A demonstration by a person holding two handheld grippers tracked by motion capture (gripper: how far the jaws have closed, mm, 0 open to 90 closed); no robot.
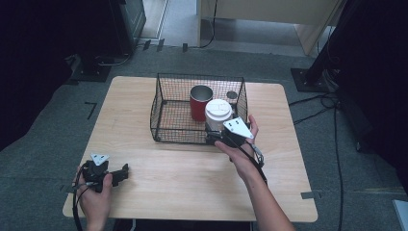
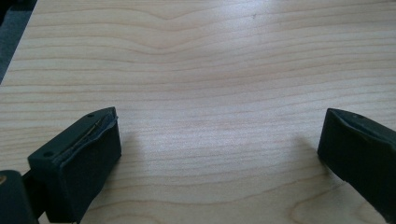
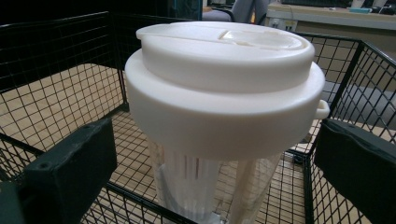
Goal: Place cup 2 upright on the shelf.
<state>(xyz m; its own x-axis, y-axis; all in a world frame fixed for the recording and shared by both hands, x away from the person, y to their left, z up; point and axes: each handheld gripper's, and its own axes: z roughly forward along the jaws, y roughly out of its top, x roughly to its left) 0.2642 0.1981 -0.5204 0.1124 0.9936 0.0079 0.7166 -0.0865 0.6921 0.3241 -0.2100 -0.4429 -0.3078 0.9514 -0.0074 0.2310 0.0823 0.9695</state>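
The right gripper (image 3: 212,158) has its jaws spread wide on either side of the white-lidded cup (image 3: 224,93), clear of its wall; the cup's base is cut off from view. It stands inside the wire basket (image 1: 163,103), beside a red cup (image 1: 199,102). The left gripper (image 2: 219,154) rests open on the table (image 1: 168,178), forearm low.

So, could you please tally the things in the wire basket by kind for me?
Red cups: 1, the red cup
Clear cups with a white lid: 1, the lidded cup
Small dark round things: 1, at the back corner; what it is cannot be told
Total: 3 inside the wire basket
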